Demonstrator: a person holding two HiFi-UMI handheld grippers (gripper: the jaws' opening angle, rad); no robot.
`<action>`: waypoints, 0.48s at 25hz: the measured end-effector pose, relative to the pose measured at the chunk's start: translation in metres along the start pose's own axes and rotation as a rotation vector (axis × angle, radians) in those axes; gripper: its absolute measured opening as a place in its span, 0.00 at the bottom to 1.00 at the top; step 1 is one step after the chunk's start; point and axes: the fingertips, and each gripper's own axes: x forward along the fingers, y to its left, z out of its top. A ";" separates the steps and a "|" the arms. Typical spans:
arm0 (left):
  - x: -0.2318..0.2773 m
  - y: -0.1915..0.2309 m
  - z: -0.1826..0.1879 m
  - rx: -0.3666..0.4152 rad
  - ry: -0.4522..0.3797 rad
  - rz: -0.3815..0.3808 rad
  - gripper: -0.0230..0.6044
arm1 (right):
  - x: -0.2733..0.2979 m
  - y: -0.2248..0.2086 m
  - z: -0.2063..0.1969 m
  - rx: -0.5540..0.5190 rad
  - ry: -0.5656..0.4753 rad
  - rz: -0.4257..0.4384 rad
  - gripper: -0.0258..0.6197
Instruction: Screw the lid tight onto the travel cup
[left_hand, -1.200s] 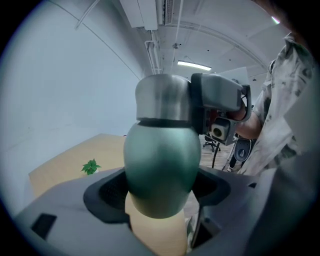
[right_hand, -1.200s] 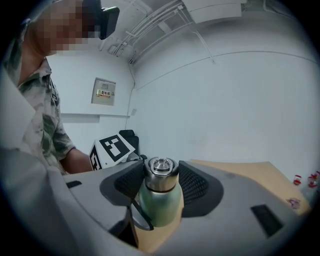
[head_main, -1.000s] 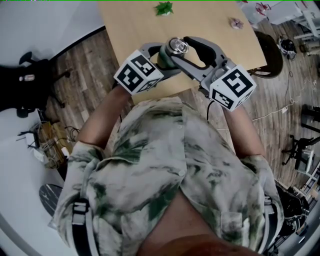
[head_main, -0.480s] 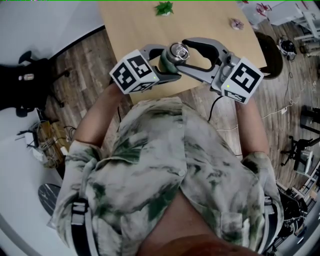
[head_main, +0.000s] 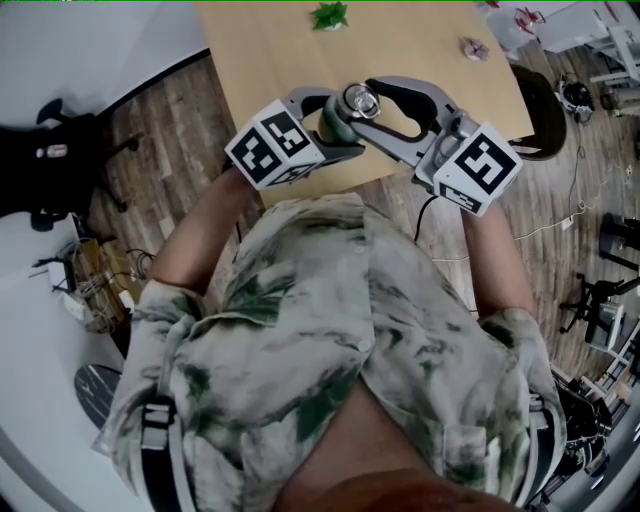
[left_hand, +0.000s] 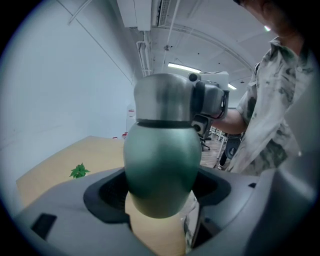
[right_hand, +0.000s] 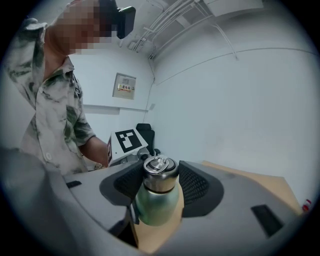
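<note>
A pale wooden table (head_main: 250, 60) stands on a plank floor (head_main: 160, 130) in a white-walled office. A small green sprig (head_main: 328, 16) lies near its far edge and a black office chair (head_main: 45, 160) sits well off to the left. Over the table's near edge the person holds the travel cup (left_hand: 162, 165) in the air, lid uppermost. The left gripper (left_hand: 160, 200) is clamped on the cup's green body, its jaws against both flanks below the shoulder, much as a second ago. The change is on the other side. The right gripper (right_hand: 160, 186) has rolled its marker cube round and part of the way back, and its jaws have just been closing with the steel lid (right_hand: 160, 175) between them. Its ribbed pads (right_hand: 196, 185) now look to bear on the lid's sides, just under the ring handle on top. That reads as a fresh bite between turns rather than a finish. The lid sits square on the neck with no gap showing, but whether it is fully tight cannot be told. Another twist against the left gripper's hold is probably due.
</note>
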 end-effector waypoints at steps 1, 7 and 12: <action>0.000 0.003 -0.001 -0.007 0.002 0.018 0.64 | 0.002 -0.002 0.000 0.011 -0.003 -0.028 0.41; 0.003 0.011 -0.003 -0.037 0.019 0.106 0.63 | 0.003 -0.008 -0.004 0.043 -0.004 -0.209 0.41; 0.001 0.013 -0.005 -0.038 0.015 0.104 0.64 | 0.008 -0.007 -0.007 0.038 -0.010 -0.231 0.42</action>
